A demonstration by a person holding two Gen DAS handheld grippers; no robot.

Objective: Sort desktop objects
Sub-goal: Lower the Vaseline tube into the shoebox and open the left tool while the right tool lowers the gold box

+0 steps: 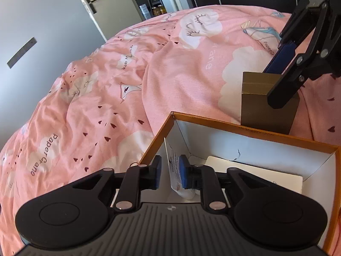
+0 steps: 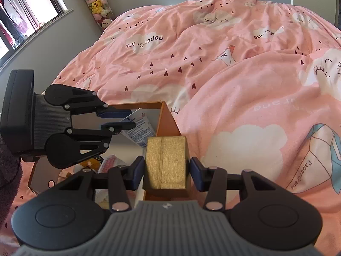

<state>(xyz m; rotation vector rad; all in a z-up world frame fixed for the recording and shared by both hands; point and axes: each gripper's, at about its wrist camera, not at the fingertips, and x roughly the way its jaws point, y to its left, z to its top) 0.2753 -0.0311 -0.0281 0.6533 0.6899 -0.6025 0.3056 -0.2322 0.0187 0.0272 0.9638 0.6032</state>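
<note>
Left wrist view: we see our left hand-held gripper (image 1: 169,173) slightly apart around a white printed tube (image 1: 175,170) inside the orange-rimmed cardboard box (image 1: 255,133) on the bed. Our right hand-held gripper (image 2: 166,171) brackets the gold rectangular block (image 2: 165,162), though we cannot tell if it is clamped. The block sits at the box's edge and could tip onto the pink quilt (image 2: 234,85).

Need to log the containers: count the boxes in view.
2. The orange box lies open on the bedspread; the gold box stands beside it, between the right gripper fingers. Others may be hidden.
</note>
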